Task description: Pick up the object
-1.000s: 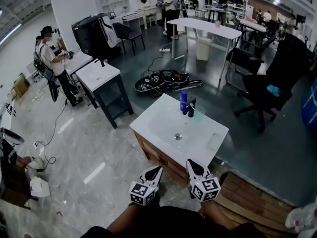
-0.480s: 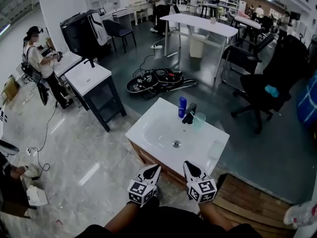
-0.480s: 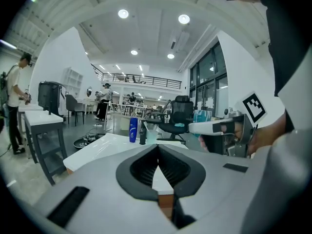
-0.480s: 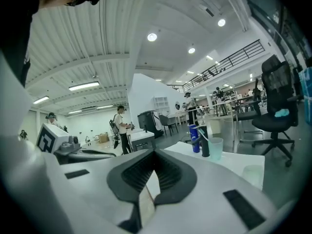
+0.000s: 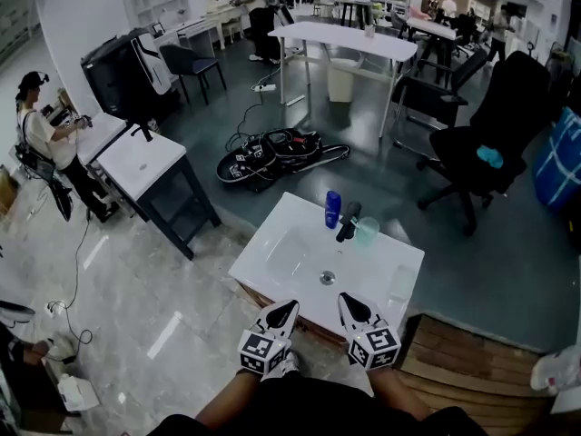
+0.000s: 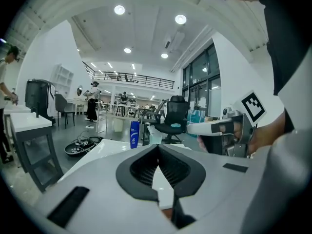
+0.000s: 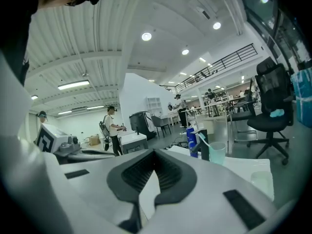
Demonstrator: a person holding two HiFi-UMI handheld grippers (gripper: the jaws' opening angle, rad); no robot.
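Left gripper (image 5: pixel 289 308): hovers over sink's (image 5: pixel 272 252) near edge, jaws together, nothing held. Right gripper (image 5: pixel 347 299): same, alongside. Blue bottle (image 5: pixel 332 209): stands upright at sink's far edge, untouched.

The room is bright. Round lights (image 6: pixel 119 9) in the ceiling shine down. The shiny floor (image 5: pixel 172 332) shows white glare. Every view bends at the edges, and the corners go dark.
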